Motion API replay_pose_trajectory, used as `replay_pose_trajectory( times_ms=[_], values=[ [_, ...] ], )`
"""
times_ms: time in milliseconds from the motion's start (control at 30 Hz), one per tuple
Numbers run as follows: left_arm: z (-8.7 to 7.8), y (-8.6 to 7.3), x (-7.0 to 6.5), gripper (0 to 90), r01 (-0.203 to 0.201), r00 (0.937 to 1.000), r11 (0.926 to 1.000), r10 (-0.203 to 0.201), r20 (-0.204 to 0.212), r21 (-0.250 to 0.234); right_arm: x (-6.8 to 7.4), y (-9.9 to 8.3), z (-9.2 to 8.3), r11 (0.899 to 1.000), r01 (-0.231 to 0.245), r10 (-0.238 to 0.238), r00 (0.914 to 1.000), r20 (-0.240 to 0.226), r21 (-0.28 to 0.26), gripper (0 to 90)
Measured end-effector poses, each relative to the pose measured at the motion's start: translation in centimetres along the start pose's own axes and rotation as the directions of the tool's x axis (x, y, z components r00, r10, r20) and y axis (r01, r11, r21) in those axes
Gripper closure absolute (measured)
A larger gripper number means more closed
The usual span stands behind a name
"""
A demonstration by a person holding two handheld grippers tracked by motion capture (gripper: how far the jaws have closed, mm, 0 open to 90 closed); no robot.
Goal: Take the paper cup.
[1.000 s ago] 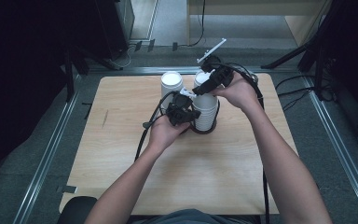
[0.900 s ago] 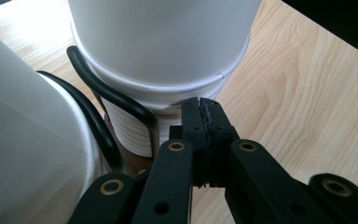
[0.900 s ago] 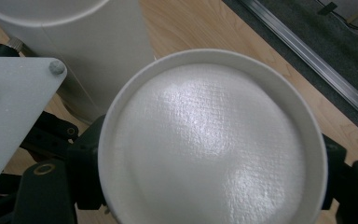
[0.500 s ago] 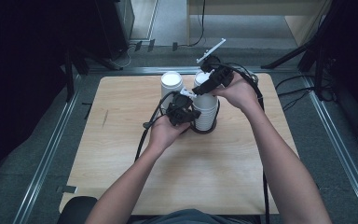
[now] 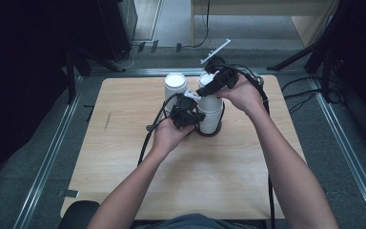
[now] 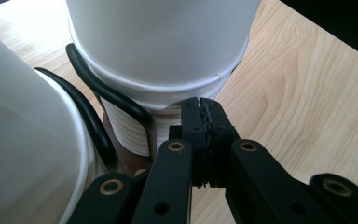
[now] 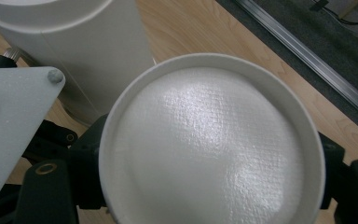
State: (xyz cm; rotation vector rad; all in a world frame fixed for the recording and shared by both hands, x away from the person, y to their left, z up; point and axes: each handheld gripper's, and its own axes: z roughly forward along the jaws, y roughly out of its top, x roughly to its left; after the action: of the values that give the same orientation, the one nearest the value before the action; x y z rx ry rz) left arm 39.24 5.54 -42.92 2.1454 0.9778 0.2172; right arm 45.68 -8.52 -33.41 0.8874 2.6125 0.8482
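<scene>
An upside-down stack of white cups (image 5: 211,116) stands in a black wire holder (image 6: 114,95) at the middle of the wooden table (image 5: 124,148). My right gripper (image 5: 209,87) comes down from above and is shut on the top cup (image 7: 209,149), with one jaw on each side of its upturned bottom. My left gripper (image 5: 195,116) is shut, nothing visible between its jaws. In the left gripper view its tips (image 6: 203,122) sit against the ribbed rims (image 6: 128,135) low on the stack.
A second upside-down stack of white cups (image 5: 175,86) stands just left of the first, also seen as a white wall (image 7: 74,42). Metal rails (image 5: 47,157) run along the table sides. Cables trail from both grippers across the tabletop.
</scene>
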Motion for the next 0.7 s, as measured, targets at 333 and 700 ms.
replay_pose_trajectory(
  times_ms=[333,700],
  values=[
    [-0.1,0.0,0.1,87.7,0.005,1.0000,0.9999,-0.005,-0.002,-0.009,-0.4,0.8,-2.1,0.997,-0.024,0.023,0.9995,-0.021,-0.071,24.6],
    [-0.4,0.1,0.4,84.3,0.008,0.9999,0.9998,-0.008,0.014,-0.018,-0.7,2.9,-6.8,0.998,0.000,-0.001,0.9999,-0.011,-0.070,24.1]
  ],
)
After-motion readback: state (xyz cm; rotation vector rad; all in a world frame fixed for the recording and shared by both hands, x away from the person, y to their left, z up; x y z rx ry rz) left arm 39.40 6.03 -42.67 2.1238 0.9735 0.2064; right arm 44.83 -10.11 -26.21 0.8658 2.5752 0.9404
